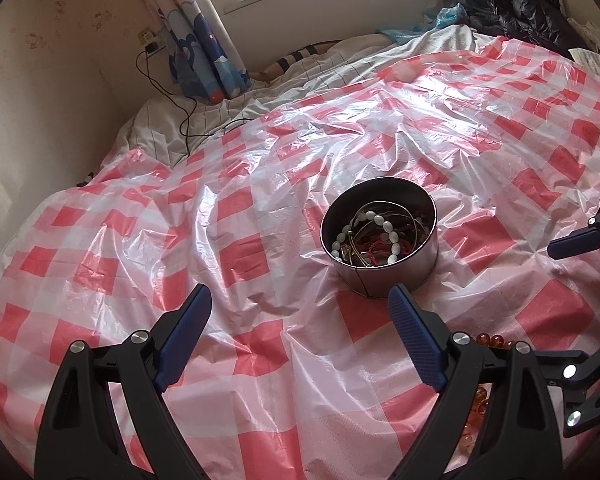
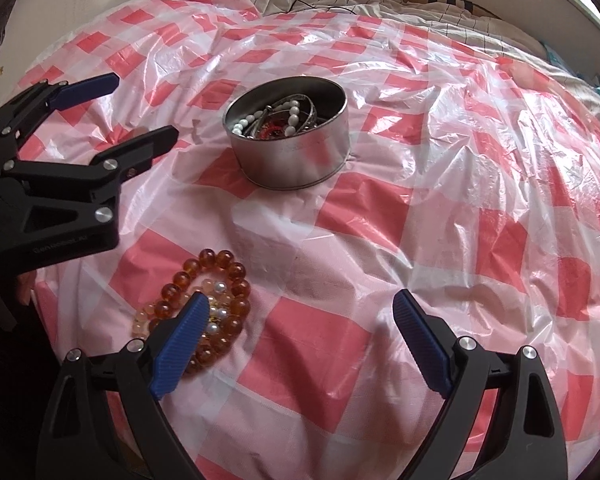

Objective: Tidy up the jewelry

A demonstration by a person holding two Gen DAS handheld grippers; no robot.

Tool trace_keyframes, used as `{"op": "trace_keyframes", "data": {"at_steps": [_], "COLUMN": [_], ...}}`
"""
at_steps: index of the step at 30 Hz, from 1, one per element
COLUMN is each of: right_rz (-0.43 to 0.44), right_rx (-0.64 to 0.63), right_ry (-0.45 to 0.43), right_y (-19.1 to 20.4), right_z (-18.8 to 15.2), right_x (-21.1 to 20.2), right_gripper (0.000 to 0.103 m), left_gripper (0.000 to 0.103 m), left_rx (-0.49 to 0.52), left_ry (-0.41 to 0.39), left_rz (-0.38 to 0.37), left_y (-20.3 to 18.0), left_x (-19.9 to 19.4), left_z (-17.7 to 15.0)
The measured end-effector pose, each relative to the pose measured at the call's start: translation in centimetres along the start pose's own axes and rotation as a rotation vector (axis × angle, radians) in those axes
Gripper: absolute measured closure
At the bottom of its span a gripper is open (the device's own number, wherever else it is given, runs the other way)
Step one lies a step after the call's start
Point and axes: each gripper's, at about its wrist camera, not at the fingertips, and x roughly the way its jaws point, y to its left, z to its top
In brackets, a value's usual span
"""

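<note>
Spread over a bed beneath a window, a crinkled red-and-white checked plastic sheet (image 2: 440, 184) is serving as the work surface. On it a round metal tin (image 2: 290, 148) is sitting upright, already crowded with white beads, bangles and red cord. Nearer, a pile of amber and pale bead bracelets (image 2: 216, 304) is lying loose on the sheet, well apart from the tin.

Both tools are hanging above the sheet with nothing in them. The right gripper (image 2: 300, 308) is standing wide, its left finger overlapping the bracelet pile in the right wrist view, so the pile is lying off to the left of the gap. The left gripper (image 1: 300, 300) is also spread wide, pointing at the tin's near wall.

Judging by this, the pickup of the bracelets is getting under way; the next move is calling for shifting left to straddle the beads, then closing.
</note>
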Motion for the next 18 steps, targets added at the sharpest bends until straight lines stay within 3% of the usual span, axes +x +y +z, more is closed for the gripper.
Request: {"op": "trace_keyframes", "data": {"at_steps": [3, 18], "right_rz": [-0.030, -0.021], "right_rx": [-0.006, -0.008], "right_ry": [0.002, 0.012], "right_y": [-0.33, -0.04], "right_z": [-0.08, -0.19], "right_x": [0.10, 0.61], "right_gripper": [0.014, 0.011], "left_gripper": [0.017, 0.017], "left_rx": [-0.003, 0.011], "left_ry": [0.001, -0.003], "left_rz": [-0.002, 0.005], "left_y": [0.05, -0.06], "left_x": [0.03, 0.15], "left_z": [-0.05, -0.16]}}
